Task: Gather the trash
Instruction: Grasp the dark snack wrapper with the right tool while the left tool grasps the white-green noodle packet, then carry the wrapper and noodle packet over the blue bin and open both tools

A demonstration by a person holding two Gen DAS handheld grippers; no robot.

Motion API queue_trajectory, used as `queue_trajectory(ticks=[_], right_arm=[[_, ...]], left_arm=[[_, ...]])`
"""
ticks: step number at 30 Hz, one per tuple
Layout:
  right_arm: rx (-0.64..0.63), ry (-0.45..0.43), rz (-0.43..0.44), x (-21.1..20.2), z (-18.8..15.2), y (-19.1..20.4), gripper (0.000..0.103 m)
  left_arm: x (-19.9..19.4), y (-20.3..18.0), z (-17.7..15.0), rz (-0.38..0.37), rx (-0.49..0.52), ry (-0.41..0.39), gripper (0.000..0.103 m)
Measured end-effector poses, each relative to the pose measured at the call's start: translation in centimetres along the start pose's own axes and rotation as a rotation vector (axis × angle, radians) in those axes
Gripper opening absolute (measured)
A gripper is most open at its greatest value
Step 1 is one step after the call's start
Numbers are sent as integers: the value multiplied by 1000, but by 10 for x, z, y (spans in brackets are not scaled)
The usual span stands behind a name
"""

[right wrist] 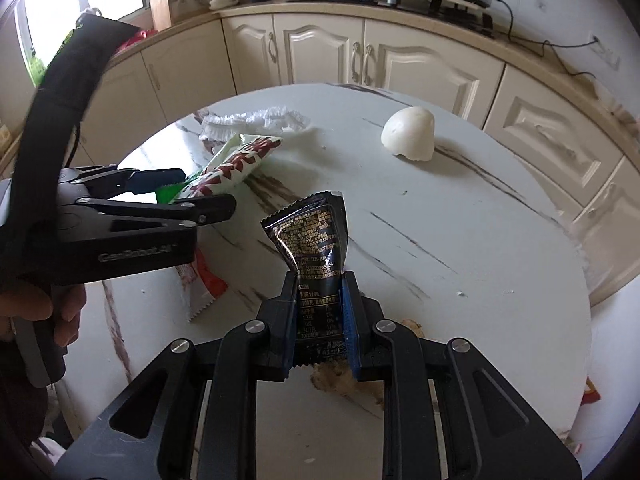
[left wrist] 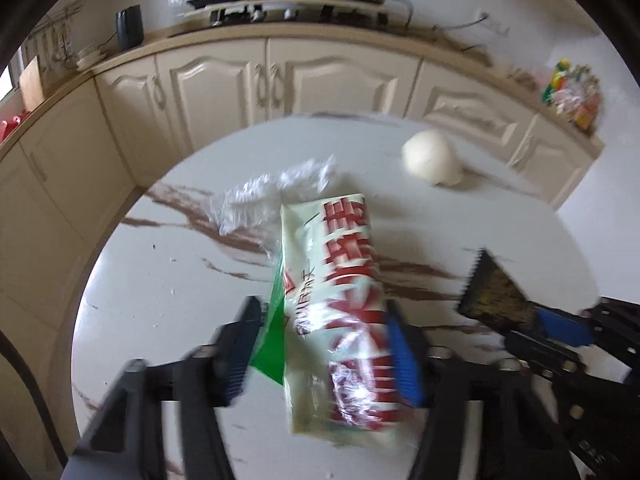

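My left hand-held gripper (left wrist: 320, 344) clamps the red-and-white wrapper (left wrist: 344, 320); my right hand-held gripper (right wrist: 320, 320) pinches a black sachet (right wrist: 312, 240). A white bun (right wrist: 410, 138) and crumpled plastic (right wrist: 256, 120) sit beyond on the bench (right wrist: 480, 240).

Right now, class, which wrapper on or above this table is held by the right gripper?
The black wrapper with gold print, pinched upright in the right gripper. The white-and-red wrapper sits in the left gripper; the orange-and-white wrapper lies loose on the table.
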State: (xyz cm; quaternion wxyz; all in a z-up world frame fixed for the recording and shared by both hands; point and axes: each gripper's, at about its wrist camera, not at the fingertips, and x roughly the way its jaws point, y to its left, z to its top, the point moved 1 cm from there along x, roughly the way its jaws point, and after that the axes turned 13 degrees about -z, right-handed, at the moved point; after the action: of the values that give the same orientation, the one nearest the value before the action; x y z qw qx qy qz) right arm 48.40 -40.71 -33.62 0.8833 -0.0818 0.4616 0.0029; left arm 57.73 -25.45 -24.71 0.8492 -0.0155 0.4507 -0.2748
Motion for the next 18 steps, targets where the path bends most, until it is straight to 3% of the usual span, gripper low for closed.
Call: queue_trajectory(ticks=[3, 5, 11, 18], right_arm=[[10, -20, 5, -11, 3, 4, 19], [10, -42, 2, -23, 7, 10, 19], [13, -81, -9, -53, 10, 30, 19], [15, -101, -11, -78, 7, 60, 19]], left_arm=[[-22, -2, -4, -6, 22, -36, 19], [-35, -2, -9, -34, 32, -46, 16], [-57, 10, -28, -78, 32, -52, 14], [-119, 38, -47, -183, 10, -106, 13]])
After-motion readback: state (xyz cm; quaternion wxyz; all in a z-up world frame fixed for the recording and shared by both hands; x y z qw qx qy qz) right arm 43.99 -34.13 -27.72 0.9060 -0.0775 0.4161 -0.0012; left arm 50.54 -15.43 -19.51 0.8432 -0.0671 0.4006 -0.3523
